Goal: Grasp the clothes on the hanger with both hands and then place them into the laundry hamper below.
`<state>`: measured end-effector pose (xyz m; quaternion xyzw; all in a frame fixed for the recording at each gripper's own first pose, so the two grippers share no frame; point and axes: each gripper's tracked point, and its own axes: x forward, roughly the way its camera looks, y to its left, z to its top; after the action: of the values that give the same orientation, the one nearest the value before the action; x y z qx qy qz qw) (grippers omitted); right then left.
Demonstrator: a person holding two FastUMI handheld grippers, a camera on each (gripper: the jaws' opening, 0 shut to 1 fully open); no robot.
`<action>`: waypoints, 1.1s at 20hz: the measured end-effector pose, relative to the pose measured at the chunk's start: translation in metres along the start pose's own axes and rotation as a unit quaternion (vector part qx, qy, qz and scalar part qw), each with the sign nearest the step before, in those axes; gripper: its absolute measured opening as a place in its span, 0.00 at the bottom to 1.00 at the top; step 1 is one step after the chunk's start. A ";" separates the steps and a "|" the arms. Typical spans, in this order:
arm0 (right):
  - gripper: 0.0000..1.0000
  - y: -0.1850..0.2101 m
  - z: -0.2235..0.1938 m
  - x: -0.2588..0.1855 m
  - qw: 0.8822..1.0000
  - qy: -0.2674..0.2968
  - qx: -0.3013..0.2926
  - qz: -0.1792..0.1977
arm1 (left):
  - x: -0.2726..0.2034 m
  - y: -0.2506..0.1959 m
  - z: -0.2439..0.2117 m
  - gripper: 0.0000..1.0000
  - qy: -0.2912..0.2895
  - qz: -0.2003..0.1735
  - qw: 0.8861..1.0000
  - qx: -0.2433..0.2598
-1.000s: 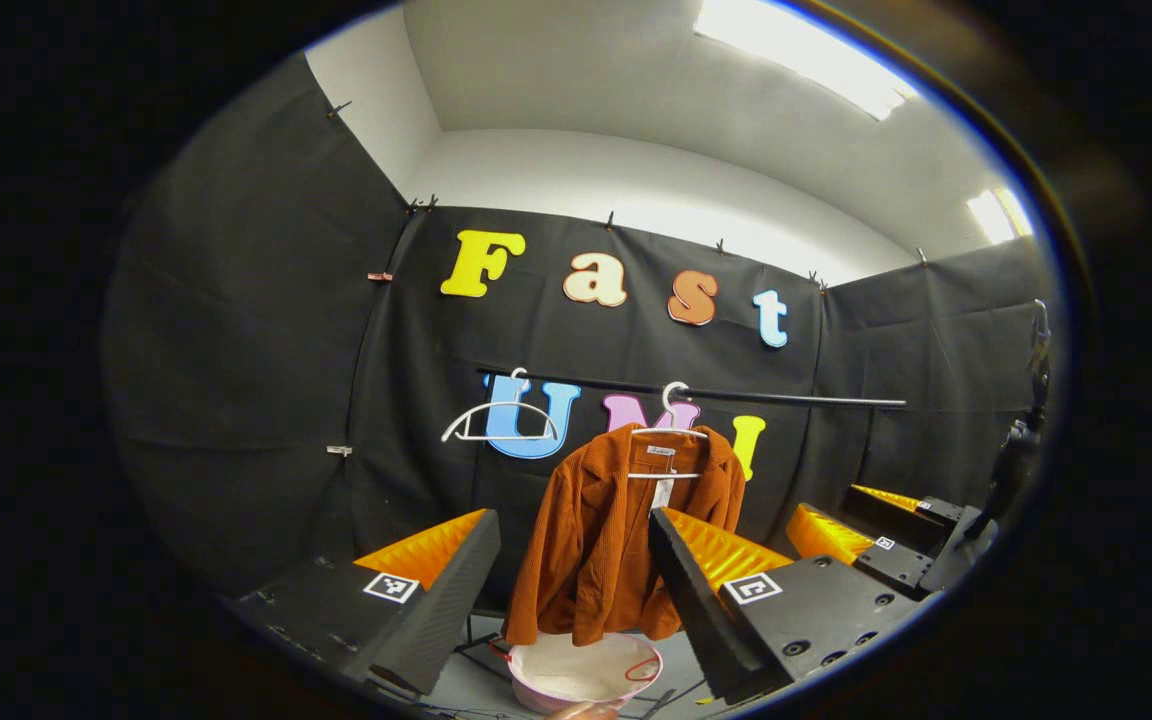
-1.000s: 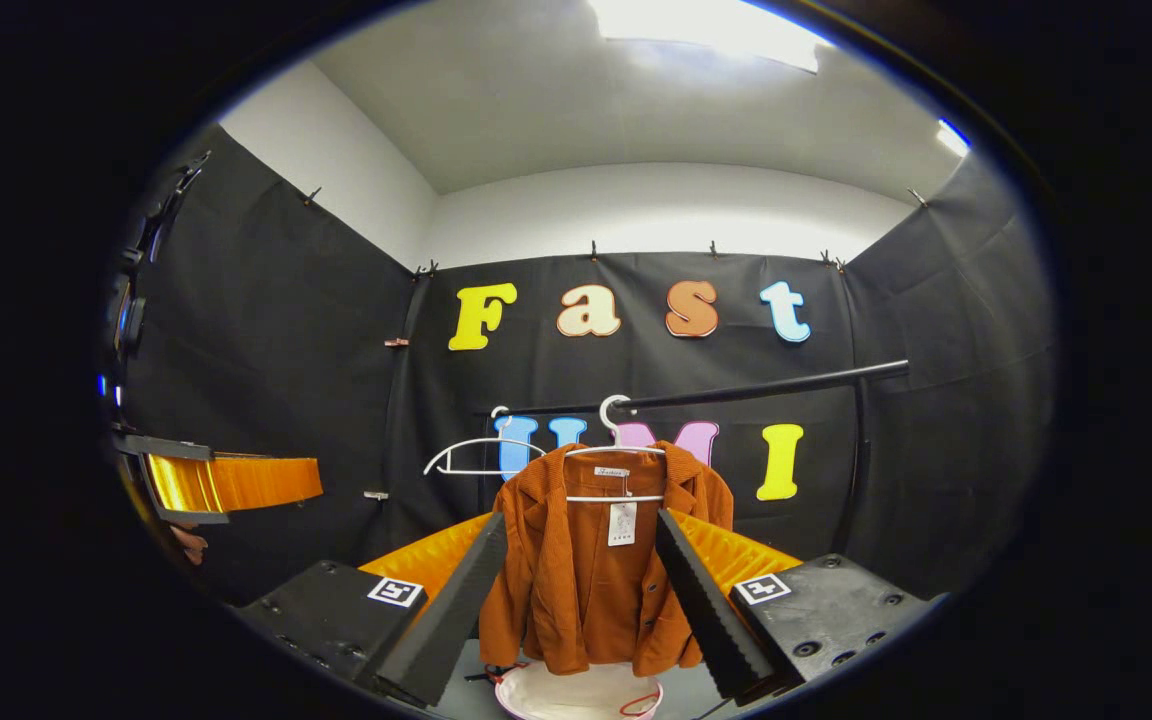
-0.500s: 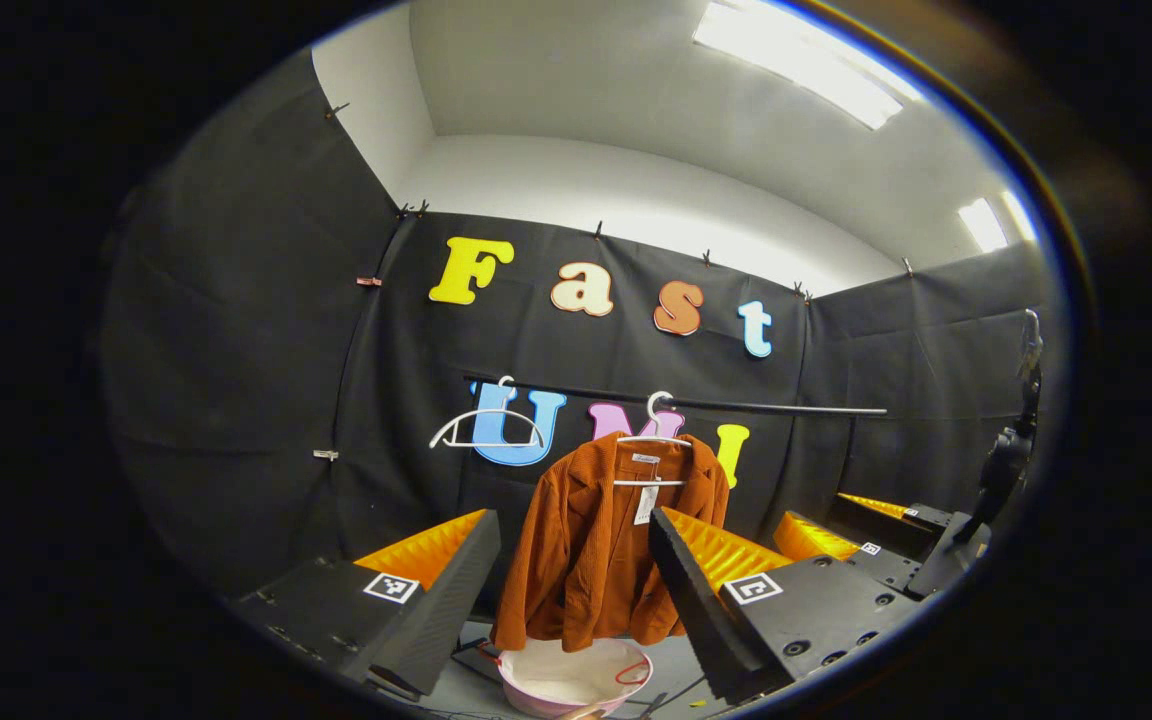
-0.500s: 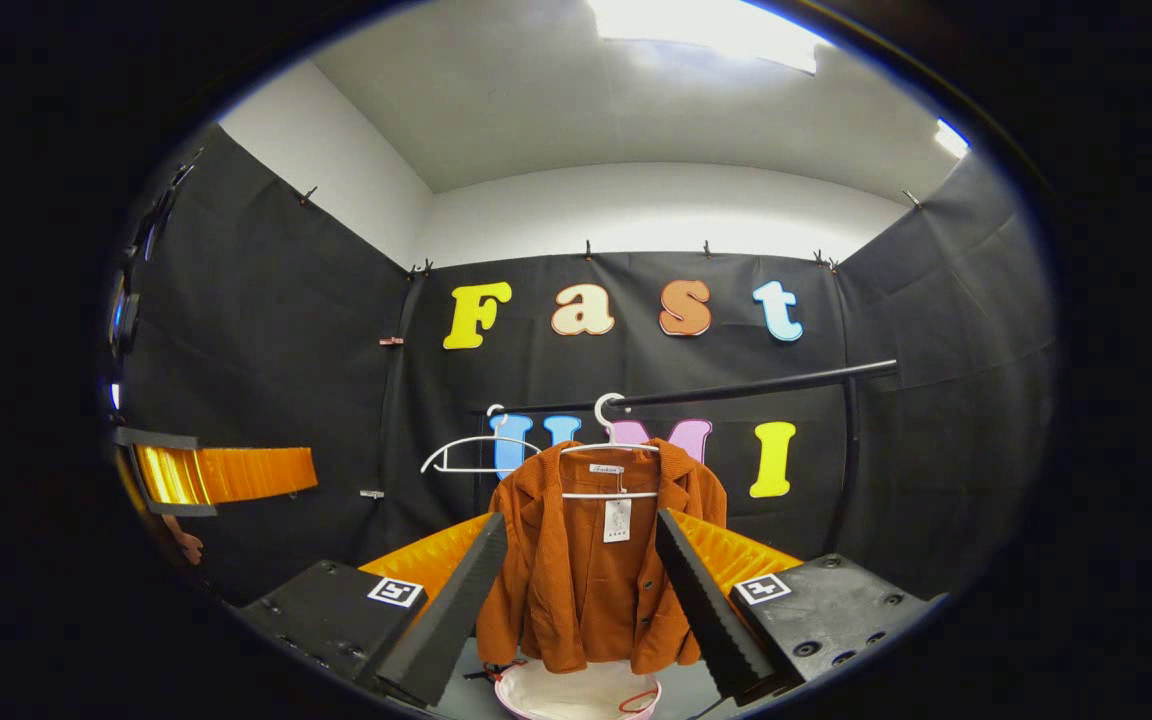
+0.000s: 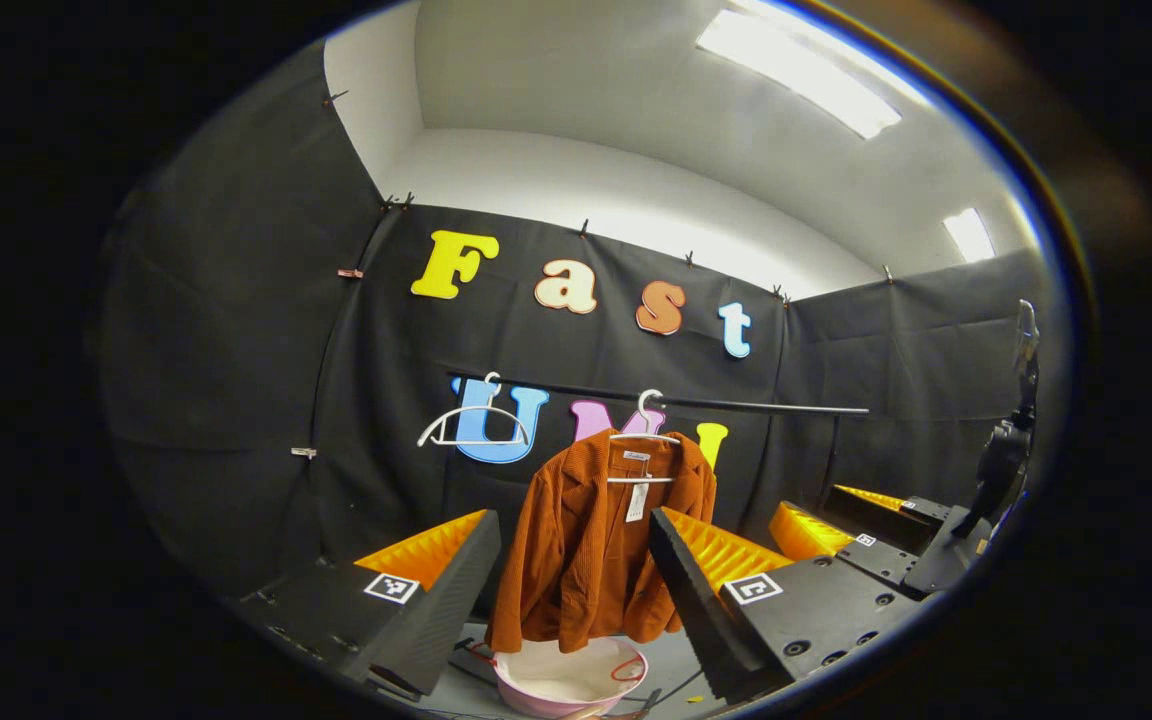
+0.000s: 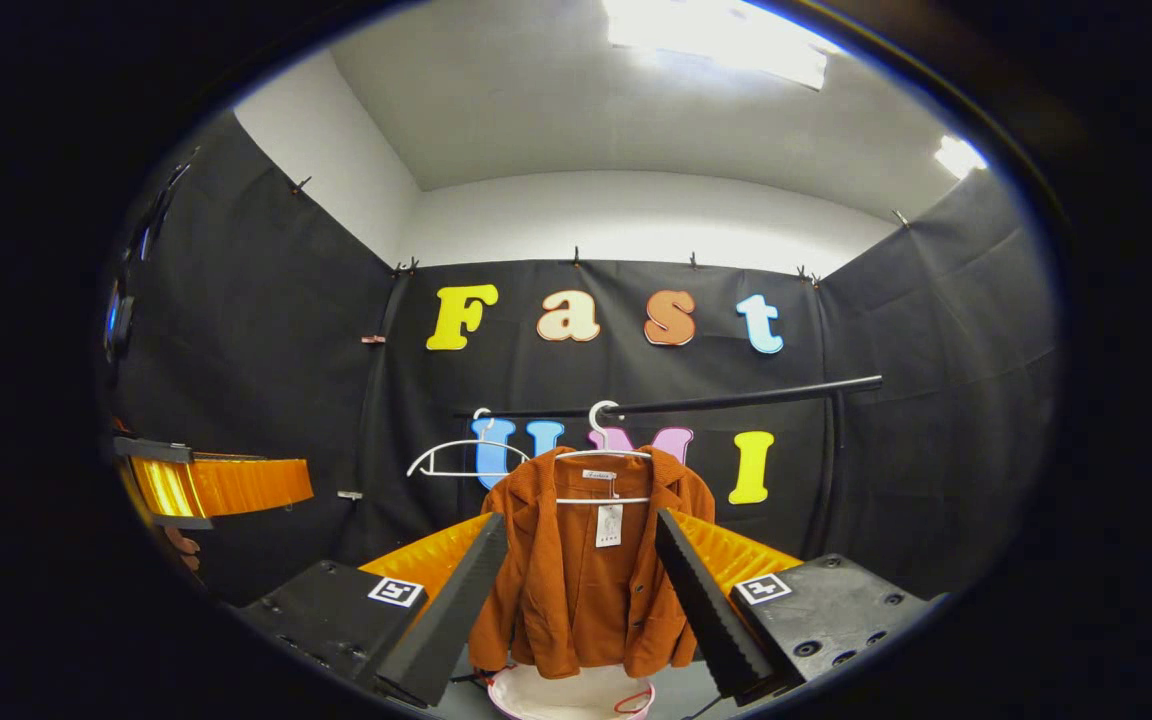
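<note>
A rust-orange corduroy jacket [image 5: 591,545] [image 6: 586,570] with a white tag hangs on a white hanger [image 5: 644,435] [image 6: 601,455] from a black rail [image 5: 736,404] [image 6: 736,400]. Directly under it on the floor stands a pink-rimmed hamper [image 5: 568,678] [image 6: 571,695] with a white lining. My left gripper [image 5: 566,590] is open, some way short of the jacket, which shows between its fingers. My right gripper [image 6: 576,590] is open too, facing the jacket's front from a distance. In the left gripper view, the right gripper [image 5: 861,525] appears at the right edge. In the right gripper view, the left gripper [image 6: 216,485] appears at the left.
A bare white hanger [image 5: 473,428] [image 6: 456,458] hangs on the rail to the left of the jacket. Black cloth walls close in the booth on three sides. Cables [image 5: 671,690] lie on the floor by the hamper.
Both views have drifted slightly, so the jacket and rail sit a little further left and smaller in the left gripper view. Both grippers stay open.
</note>
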<state>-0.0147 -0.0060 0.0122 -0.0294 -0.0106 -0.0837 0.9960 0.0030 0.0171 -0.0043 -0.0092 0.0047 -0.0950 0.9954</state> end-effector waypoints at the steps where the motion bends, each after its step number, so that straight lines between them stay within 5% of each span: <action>1: 0.97 0.005 -0.001 -0.002 1.000 0.001 -0.005 -0.004 | 0.002 0.004 -0.002 0.95 0.001 -0.005 1.000 -0.001; 11: 0.99 -0.009 -0.028 0.034 0.999 0.015 -0.013 -0.036 | 0.068 0.001 -0.025 0.95 0.020 -0.036 0.999 -0.007; 22: 0.97 -0.086 -0.114 0.207 0.998 0.049 0.041 0.013 | 0.239 -0.036 -0.080 0.95 0.045 0.033 0.998 0.006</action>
<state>0.1768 -0.1322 -0.0916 0.0153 0.0354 -0.0720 0.9967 0.2296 -0.0645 -0.0853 0.0012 0.0489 -0.0628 0.9968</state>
